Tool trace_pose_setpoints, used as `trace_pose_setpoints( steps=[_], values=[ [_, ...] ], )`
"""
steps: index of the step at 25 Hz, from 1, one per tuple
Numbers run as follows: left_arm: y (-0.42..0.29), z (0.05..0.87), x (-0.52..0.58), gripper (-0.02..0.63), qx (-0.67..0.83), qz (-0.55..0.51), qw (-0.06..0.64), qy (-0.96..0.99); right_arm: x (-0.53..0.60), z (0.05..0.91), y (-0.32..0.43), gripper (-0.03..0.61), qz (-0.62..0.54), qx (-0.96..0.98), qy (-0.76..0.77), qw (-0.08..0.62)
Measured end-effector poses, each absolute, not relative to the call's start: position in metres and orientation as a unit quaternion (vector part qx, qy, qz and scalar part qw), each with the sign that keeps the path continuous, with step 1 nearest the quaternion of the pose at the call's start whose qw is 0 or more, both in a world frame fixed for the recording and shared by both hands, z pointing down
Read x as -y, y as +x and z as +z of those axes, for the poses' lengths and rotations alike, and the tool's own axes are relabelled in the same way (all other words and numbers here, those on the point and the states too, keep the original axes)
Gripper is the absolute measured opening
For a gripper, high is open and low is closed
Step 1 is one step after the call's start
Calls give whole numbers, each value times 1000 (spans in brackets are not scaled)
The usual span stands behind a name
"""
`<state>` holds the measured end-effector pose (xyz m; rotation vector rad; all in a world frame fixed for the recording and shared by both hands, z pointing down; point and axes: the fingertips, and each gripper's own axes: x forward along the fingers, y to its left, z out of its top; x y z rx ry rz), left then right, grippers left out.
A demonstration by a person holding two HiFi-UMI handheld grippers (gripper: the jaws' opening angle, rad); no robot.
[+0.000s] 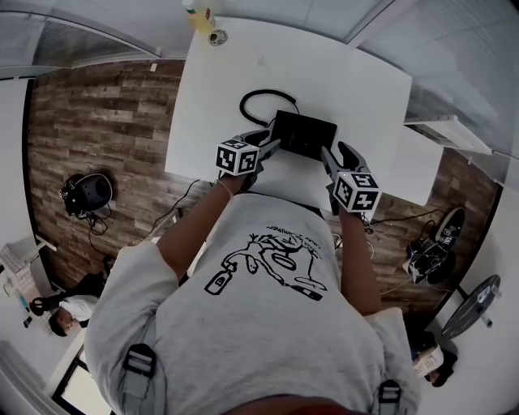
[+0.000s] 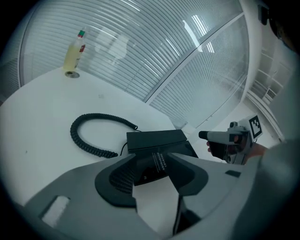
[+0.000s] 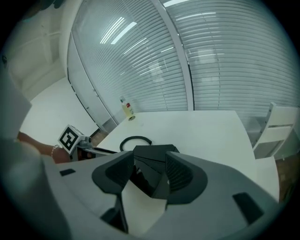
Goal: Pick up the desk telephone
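Observation:
The black desk telephone (image 1: 304,134) lies on the white table (image 1: 340,73), its coiled cord (image 1: 259,101) looped behind it. My left gripper (image 1: 261,139) is at the phone's left near corner and my right gripper (image 1: 339,154) at its right near edge. In the left gripper view the open left gripper (image 2: 152,164) frames the phone's (image 2: 159,145) near corner, with the cord (image 2: 89,136) to the left. In the right gripper view the open right gripper (image 3: 149,171) stands around the phone's (image 3: 152,161) corner. I cannot see either gripper's pads pressing on the phone.
A yellowish bottle (image 1: 203,18) stands at the table's far left corner. A white chair (image 3: 276,126) stands to the right of the table. Cables and gear (image 1: 85,194) lie on the wooden floor on both sides. A person (image 1: 61,312) sits at the lower left.

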<state>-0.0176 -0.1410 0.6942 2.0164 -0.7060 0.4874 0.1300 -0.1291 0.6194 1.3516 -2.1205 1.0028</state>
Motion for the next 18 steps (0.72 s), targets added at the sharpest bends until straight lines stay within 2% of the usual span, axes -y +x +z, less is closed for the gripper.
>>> trace_pose_setpoints(
  steps=[11,18],
  values=[
    [-11,738,136,227,260,173,534,786,117,664,134,198,413,746,479,211],
    [-1,741,139,229,244,164,543,787,113,679,128,198,430,746,464,208]
  ],
)
